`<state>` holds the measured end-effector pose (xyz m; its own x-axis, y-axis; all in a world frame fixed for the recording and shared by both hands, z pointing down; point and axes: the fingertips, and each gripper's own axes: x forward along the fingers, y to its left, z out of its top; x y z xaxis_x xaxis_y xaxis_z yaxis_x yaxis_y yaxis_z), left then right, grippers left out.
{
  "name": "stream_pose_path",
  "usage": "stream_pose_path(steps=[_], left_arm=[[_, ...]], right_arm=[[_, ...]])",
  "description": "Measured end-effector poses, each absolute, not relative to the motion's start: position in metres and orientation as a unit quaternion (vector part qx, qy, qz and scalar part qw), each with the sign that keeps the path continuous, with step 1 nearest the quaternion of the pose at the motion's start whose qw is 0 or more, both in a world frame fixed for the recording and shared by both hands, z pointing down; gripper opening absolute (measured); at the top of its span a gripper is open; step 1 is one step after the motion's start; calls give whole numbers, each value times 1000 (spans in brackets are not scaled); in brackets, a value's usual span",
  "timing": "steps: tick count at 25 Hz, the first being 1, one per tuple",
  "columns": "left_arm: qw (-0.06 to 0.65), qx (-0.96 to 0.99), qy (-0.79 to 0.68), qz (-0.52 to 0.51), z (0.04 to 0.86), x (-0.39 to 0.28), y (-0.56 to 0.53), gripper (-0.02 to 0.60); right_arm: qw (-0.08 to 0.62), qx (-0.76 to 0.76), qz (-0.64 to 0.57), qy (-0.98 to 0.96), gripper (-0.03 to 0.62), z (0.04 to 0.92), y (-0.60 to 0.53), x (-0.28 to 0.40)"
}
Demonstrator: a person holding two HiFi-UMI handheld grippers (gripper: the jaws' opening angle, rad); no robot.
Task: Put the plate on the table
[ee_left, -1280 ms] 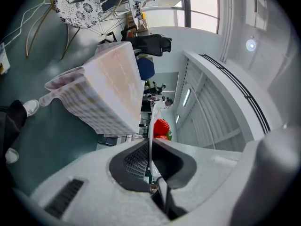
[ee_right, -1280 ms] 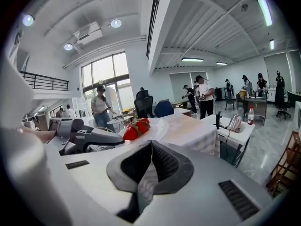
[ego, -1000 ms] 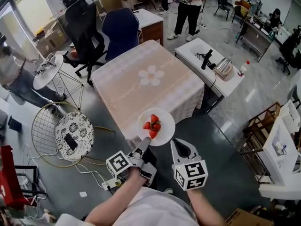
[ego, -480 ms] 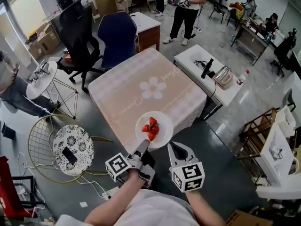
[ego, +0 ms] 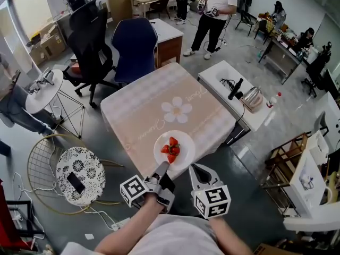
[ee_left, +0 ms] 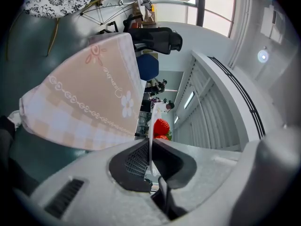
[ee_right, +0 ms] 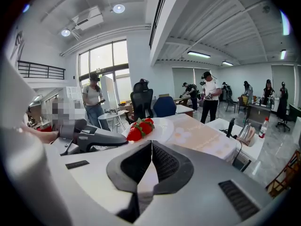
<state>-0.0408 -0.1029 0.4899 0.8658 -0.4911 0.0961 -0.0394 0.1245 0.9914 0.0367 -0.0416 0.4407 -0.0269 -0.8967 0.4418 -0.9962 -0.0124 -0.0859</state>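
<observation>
A white plate [ego: 183,142] with a few red strawberries [ego: 172,149] hangs over the near edge of the table [ego: 154,108], which has a pink cloth with a white flower. My left gripper [ego: 163,166] is shut on the plate's near rim. In the left gripper view the rim [ee_left: 149,145] runs as a thin edge between the jaws, with the strawberries [ee_left: 161,126] beyond. My right gripper [ego: 196,168] is just right of the plate, apart from it, shut on nothing. In the right gripper view its pads meet at the tips [ee_right: 151,142], and the plate [ee_right: 162,127] lies ahead to the left.
A black chair [ego: 87,28] and a blue chair [ego: 135,41] stand behind the table. A low white table [ego: 234,97] with a kettle [ego: 252,95] is at its right. A patterned round stool [ego: 81,175] with a phone on it stands at the left. People stand at the back.
The plate in my left gripper has moved forward with me, from off the table's corner to over its near edge. My right gripper has kept beside it, still shut.
</observation>
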Motion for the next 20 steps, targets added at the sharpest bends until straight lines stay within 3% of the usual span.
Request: stream_pose_path(steps=[20], left_arm=[[713,644,-226,-159,506,-19,-144,15]], right_arm=[[130,668,195,-706,5,460,-81,60]])
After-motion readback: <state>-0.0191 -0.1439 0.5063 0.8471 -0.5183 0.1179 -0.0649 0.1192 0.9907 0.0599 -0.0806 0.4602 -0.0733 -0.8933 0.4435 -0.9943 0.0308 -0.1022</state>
